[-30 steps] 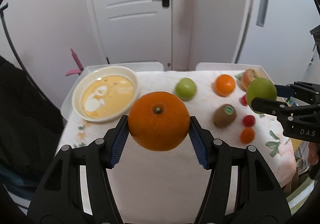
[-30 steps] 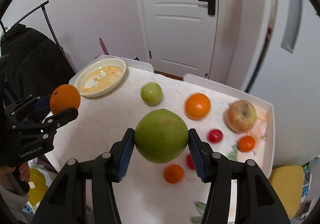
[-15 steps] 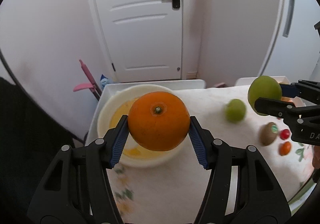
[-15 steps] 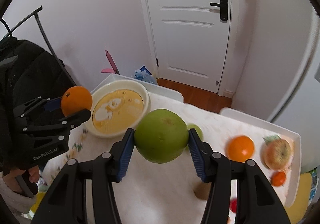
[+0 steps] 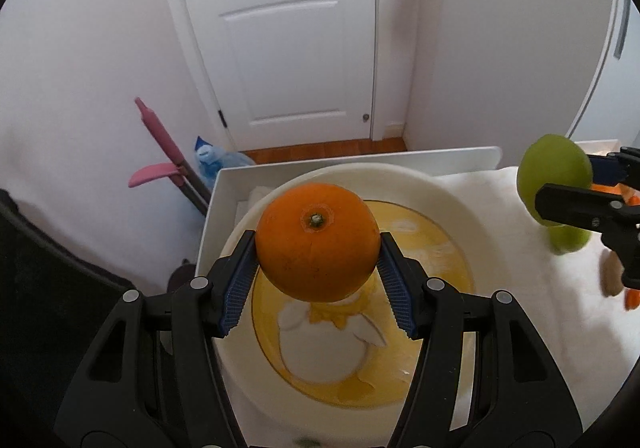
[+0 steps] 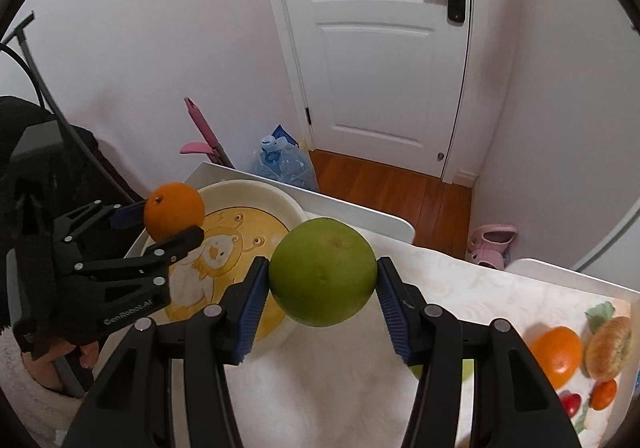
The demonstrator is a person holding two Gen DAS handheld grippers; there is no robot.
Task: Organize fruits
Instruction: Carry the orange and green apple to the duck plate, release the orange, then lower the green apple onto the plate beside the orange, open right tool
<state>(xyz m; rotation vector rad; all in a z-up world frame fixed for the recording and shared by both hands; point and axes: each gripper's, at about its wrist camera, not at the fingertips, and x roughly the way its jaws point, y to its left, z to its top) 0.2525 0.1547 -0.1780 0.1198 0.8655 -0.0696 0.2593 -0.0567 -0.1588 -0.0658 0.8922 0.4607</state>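
Note:
My left gripper (image 5: 318,272) is shut on a large orange (image 5: 318,242) and holds it above the cream bowl (image 5: 448,204) with a yellow cartoon bottom. The bowl is empty. My right gripper (image 6: 322,290) is shut on a big green fruit (image 6: 322,272), held above the table just right of the bowl (image 6: 256,192). In the right wrist view the left gripper (image 6: 160,232) and its orange (image 6: 174,210) hang over the bowl's left rim. In the left wrist view the right gripper (image 5: 588,192) with the green fruit (image 5: 554,172) is at the right edge.
On the white-clothed table (image 6: 460,288) lie another orange (image 6: 556,356), a brownish apple (image 6: 608,342), small red and orange fruits (image 6: 604,394) and a green apple (image 5: 568,240). A water bottle (image 6: 284,160) and pink tool (image 6: 204,132) stand on the floor beyond.
Both grippers have moved forward and left with their fruits. The orange now hangs over the bowl, and the green fruit has come up beside the bowl.

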